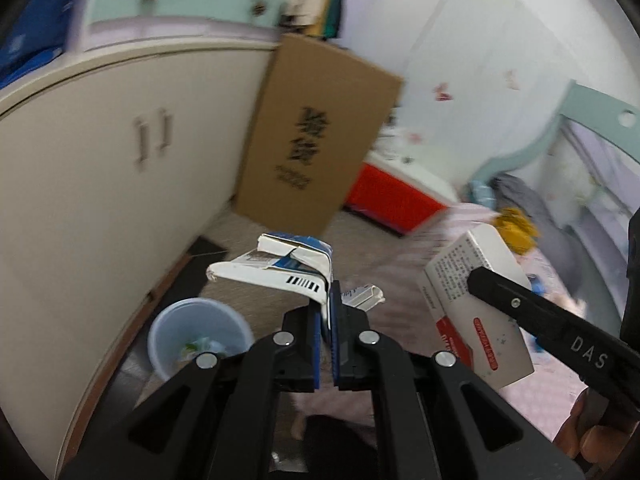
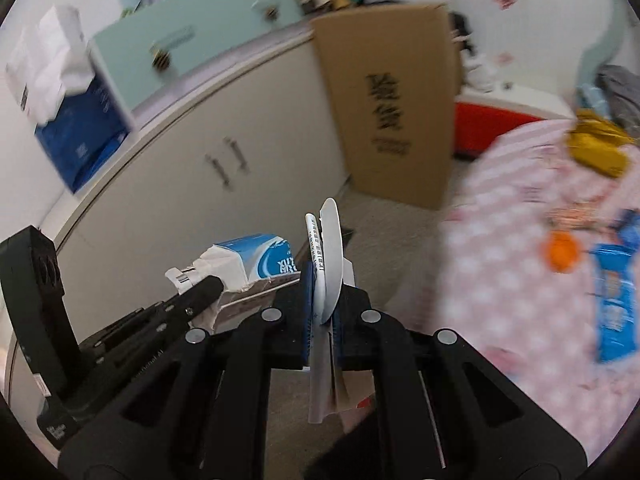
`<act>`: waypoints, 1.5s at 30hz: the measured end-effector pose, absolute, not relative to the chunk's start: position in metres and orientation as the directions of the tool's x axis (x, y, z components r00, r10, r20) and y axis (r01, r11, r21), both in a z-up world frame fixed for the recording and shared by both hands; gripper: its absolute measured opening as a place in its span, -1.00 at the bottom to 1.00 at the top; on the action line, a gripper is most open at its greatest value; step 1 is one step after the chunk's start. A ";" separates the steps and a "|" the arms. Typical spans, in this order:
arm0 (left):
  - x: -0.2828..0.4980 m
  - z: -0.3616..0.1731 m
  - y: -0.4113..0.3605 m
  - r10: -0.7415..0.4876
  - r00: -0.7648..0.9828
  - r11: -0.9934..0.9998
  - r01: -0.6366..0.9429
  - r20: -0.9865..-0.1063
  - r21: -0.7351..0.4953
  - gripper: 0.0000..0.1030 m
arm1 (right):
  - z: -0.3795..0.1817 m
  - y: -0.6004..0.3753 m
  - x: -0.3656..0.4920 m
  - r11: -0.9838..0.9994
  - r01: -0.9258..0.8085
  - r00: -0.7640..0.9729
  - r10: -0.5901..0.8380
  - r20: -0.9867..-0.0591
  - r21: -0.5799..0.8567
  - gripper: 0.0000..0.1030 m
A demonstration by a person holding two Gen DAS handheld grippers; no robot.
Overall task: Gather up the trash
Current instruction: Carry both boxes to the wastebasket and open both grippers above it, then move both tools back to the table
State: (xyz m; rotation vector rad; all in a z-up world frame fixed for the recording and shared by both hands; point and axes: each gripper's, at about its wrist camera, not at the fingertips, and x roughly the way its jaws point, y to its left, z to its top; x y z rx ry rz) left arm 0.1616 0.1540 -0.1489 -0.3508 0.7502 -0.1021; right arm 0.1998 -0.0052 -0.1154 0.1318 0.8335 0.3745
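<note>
My left gripper (image 1: pixel 329 312) is shut on a crushed blue-and-white carton (image 1: pixel 280 266) and holds it in the air above and right of a pale blue waste bin (image 1: pixel 200 330) on the floor. The carton also shows in the right wrist view (image 2: pixel 252 260), with the left gripper's finger (image 2: pixel 200 290) beside it. My right gripper (image 2: pixel 325 300) is shut on a white-and-red box, seen edge-on (image 2: pixel 330 256). In the left wrist view the box (image 1: pixel 476 300) hangs at the right, pinched by the right gripper's finger (image 1: pixel 520 304).
A cream cabinet (image 1: pixel 100 184) runs along the left. A tall cardboard box (image 1: pixel 312 132) leans at its end. A bed with a pink checked cover (image 2: pixel 520 280) carries a blue wrapper (image 2: pixel 614 300), an orange item (image 2: pixel 562 254) and a yellow cloth (image 2: pixel 596 144).
</note>
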 end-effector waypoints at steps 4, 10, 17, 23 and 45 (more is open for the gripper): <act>0.170 -0.170 0.191 -0.120 0.710 0.941 -0.141 -0.694 -0.307 -0.93 | -0.142 0.049 0.229 0.894 -0.346 0.548 0.439 -0.712 0.285 -0.79; 0.187 -0.198 0.242 0.006 0.661 0.929 -0.281 -0.750 -0.240 -0.93 | -0.181 0.093 0.262 0.887 -0.367 0.522 0.446 -0.727 0.281 0.26; 0.195 -0.223 0.258 0.031 0.595 0.919 -0.333 -0.803 -0.210 -0.92 | -0.203 0.091 0.256 0.902 -0.344 0.496 0.410 -0.766 0.260 0.27; 0.199 -0.233 0.246 0.002 0.563 0.926 -0.313 -0.826 -0.211 -0.92 | -0.207 0.083 0.244 0.914 -0.336 0.510 0.379 -0.773 0.226 0.37; 0.210 -0.205 0.229 0.027 0.595 0.916 -0.337 -0.804 -0.219 0.59 | -0.174 0.047 0.226 0.933 -0.272 0.609 0.357 -0.708 0.236 0.44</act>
